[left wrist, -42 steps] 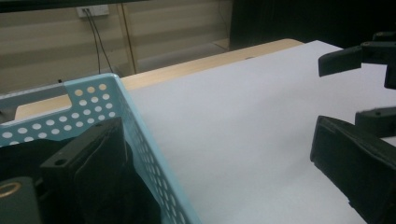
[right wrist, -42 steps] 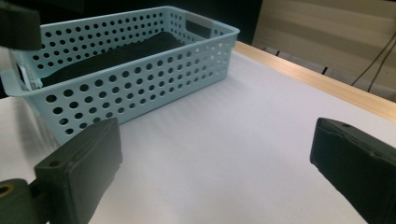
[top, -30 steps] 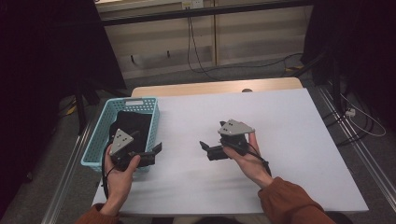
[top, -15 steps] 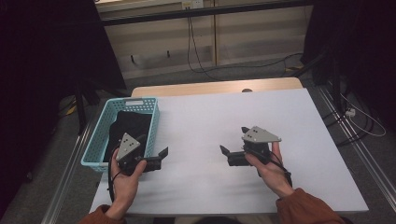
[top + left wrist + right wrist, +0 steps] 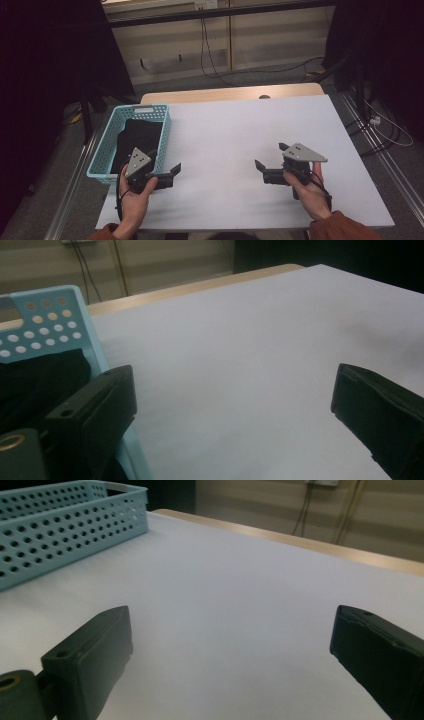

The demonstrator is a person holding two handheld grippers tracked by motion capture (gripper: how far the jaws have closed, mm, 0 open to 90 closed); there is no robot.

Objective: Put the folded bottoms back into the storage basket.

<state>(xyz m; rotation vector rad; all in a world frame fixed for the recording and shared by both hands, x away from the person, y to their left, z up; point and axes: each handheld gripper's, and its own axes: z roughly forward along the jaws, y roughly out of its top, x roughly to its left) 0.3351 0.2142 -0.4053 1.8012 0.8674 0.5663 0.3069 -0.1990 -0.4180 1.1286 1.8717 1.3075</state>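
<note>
Both grippers are hovering low with jaws spread wide and nothing held: left gripper (image 5: 172, 172) just beside the blue basket (image 5: 102, 150), right gripper (image 5: 263, 167) well apart. The black cloth (image 5: 137, 145) is lying inside, long axis running front-to-back. Seemingly between steps; next, reaching in.

High view overlooks table (image 5: 240, 135); gripper views skim it closely.
</note>
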